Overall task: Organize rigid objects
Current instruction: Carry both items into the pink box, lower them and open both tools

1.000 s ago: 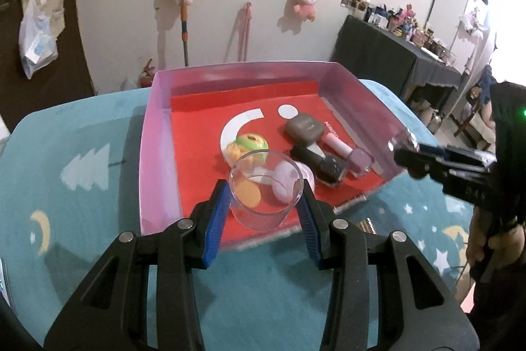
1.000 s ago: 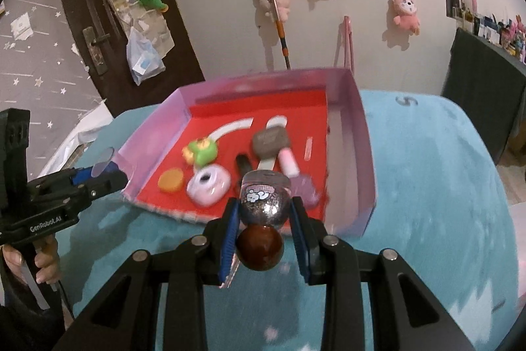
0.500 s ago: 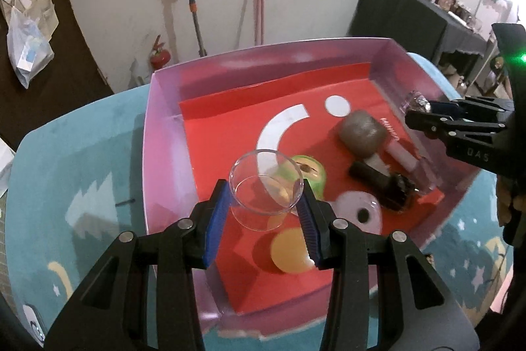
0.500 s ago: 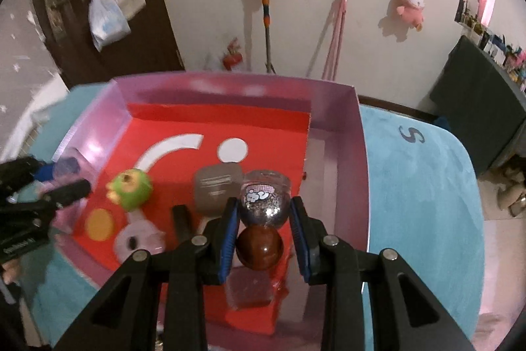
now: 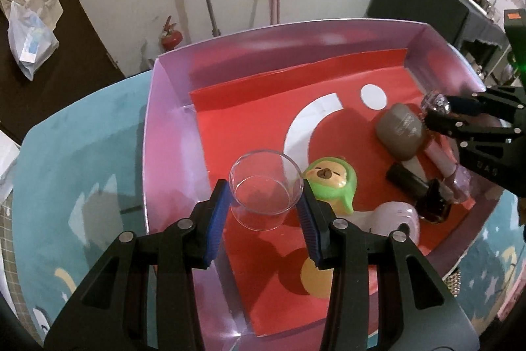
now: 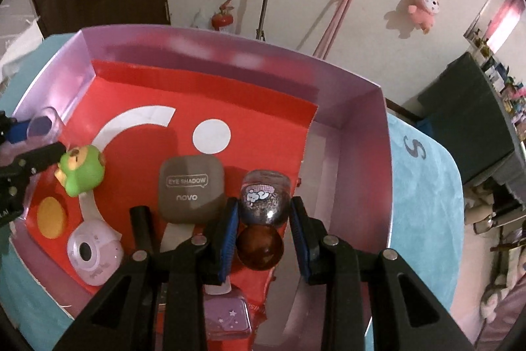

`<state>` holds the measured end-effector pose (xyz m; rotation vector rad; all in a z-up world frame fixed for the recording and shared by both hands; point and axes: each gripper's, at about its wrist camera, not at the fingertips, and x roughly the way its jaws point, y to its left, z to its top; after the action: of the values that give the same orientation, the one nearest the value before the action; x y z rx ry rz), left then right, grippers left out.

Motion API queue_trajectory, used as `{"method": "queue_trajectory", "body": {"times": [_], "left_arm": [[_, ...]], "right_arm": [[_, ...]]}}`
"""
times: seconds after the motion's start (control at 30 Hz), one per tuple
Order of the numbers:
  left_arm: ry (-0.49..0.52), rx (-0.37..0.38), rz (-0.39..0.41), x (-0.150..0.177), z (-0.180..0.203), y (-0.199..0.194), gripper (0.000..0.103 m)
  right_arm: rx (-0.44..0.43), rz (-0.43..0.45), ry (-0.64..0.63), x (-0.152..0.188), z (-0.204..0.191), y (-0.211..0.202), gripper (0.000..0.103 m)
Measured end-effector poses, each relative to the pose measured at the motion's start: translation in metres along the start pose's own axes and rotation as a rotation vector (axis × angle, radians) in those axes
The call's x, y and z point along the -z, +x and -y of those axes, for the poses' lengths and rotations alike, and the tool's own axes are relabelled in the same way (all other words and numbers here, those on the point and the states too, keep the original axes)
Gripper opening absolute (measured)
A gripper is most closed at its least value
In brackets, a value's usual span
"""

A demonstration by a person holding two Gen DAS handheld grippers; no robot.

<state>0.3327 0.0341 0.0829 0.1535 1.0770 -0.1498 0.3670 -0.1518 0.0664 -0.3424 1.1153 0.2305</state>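
Left wrist view: the largest item is the teal tablecloth [image 5: 82, 153], printed with pale tree, moon and star shapes. On it stands the pink tray [image 5: 164, 127], an open box with lilac walls and a red floor liner [image 5: 250, 107] bearing a white arc and a white dot.

The left gripper [image 5: 263, 213] hangs over the tray's near left area. Its blue pads [image 5: 215, 219] pinch a clear glass cup [image 5: 264, 189] by the side wall, mouth facing the camera. The cup is above the red liner, just beside the green toy [image 5: 330, 183], a small figure with a tan face lying on the liner.

Right wrist view: the right gripper [image 6: 264, 236] is over the tray's right part. Its blue pads [image 6: 227, 239] are clamped on a small glitter bottle [image 6: 264, 199] with a cartoon label and a round brown cap [image 6: 259, 249]. The cap points toward the camera. Whether the bottle touches the liner cannot be determined.

Remaining contents, in descending size:
- Grey eye shadow case [image 6: 190, 189], flat on the liner, just left of the bottle.
- Pale pink camera-shaped item [image 6: 93, 252], near the front left corner.
- Purple-based bottle [image 6: 227, 314], lying under the right gripper's frame.
- Black tube [image 6: 143, 226], beside the grey case.
- Orange disc [image 6: 49, 216], near the left wall, below the green toy.
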Motion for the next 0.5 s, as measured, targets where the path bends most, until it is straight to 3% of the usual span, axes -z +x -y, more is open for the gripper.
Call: {"method": "queue_trajectory", "body": {"times": [0.37, 0.5], "left_arm": [[0.032, 0.029, 0.000, -0.006, 0.010, -0.006, 0.039], [0.043, -0.012, 0.016, -0.011, 0.009, -0.009, 0.039]], "right_arm": [[0.013, -0.001, -0.003, -0.002, 0.000, -0.003, 0.033], [0.015, 0.004, -0.004, -0.003, 0.001, -0.005, 0.033]]}}
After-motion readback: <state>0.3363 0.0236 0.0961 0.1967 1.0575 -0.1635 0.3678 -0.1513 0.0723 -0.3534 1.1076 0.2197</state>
